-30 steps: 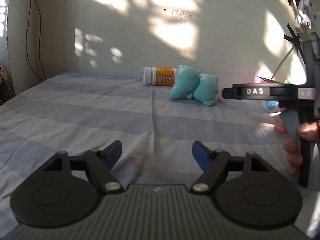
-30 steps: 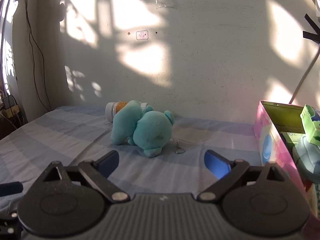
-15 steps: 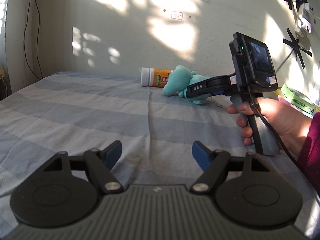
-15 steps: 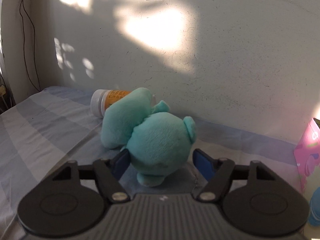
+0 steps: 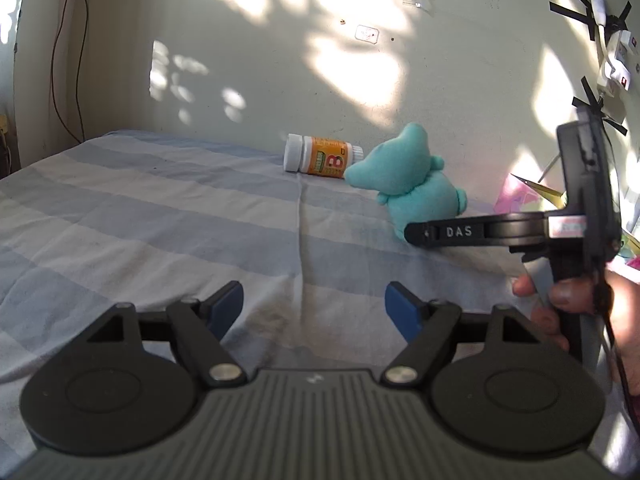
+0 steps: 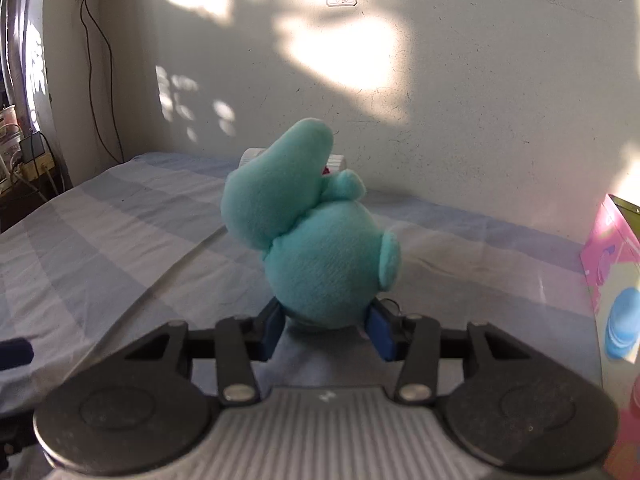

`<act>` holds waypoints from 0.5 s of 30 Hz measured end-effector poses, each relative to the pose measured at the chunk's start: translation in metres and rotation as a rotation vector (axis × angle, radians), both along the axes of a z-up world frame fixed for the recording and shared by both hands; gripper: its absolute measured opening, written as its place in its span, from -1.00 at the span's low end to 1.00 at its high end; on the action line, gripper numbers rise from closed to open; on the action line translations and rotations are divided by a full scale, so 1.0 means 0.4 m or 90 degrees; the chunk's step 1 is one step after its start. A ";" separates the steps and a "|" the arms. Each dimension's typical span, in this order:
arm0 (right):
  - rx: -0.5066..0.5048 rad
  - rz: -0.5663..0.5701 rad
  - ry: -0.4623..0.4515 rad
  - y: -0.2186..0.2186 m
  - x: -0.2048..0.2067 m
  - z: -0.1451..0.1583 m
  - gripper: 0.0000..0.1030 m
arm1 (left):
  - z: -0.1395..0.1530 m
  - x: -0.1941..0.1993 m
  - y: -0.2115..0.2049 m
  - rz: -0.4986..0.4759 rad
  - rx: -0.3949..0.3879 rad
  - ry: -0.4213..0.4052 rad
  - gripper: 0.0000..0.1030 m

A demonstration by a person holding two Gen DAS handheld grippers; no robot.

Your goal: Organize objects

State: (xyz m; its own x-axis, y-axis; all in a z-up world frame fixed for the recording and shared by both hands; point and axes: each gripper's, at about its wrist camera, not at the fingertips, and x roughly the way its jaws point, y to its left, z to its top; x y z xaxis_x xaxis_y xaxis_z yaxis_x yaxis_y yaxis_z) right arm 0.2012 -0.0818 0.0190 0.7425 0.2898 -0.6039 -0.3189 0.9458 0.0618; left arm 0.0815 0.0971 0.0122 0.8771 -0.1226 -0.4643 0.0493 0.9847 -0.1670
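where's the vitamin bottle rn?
Left wrist view: bottle lies on its side at the bed's far edge by the wall, just left of the plush.

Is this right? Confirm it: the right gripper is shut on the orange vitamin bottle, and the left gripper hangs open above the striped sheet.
Not quite. The right gripper is shut on the teal plush toy, not the bottle; the right wrist view shows its blue pads pressed against the toy's sides. The orange vitamin bottle lies on its side by the wall, ungripped. The left gripper does hang open above the striped sheet.

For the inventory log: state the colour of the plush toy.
Teal, all over: the plush toy shows best in the right wrist view.
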 end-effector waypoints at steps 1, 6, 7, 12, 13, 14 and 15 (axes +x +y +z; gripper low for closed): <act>0.012 0.003 0.008 -0.017 -0.031 0.003 -0.28 | 0.000 0.001 0.002 0.001 -0.004 0.000 0.57; 0.040 0.020 0.031 -0.129 -0.200 0.015 -0.83 | 0.003 -0.003 0.008 0.001 -0.013 -0.004 0.61; 0.043 0.017 0.032 -0.136 -0.232 0.020 -0.83 | 0.003 -0.005 0.009 -0.002 -0.013 -0.005 0.63; 0.034 0.001 0.026 -0.192 -0.389 0.029 -0.70 | 0.011 0.006 0.013 -0.015 -0.034 0.013 0.69; 0.038 -0.004 0.026 -0.201 -0.397 0.030 -0.63 | 0.014 0.013 0.012 -0.024 -0.047 0.023 0.69; 0.043 -0.009 0.023 -0.207 -0.402 0.033 -0.56 | 0.019 0.020 0.011 -0.033 -0.058 0.029 0.69; 0.049 -0.017 0.017 -0.212 -0.402 0.038 -0.42 | 0.025 0.025 0.008 -0.039 -0.066 0.031 0.69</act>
State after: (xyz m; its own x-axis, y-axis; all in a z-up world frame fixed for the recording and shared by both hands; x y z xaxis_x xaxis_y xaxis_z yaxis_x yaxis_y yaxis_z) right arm 0.0405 -0.1666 0.0340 0.7348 0.3159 -0.6003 -0.2908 0.9462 0.1419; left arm 0.0915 0.1003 0.0220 0.8435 -0.2246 -0.4879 0.0981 0.9575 -0.2712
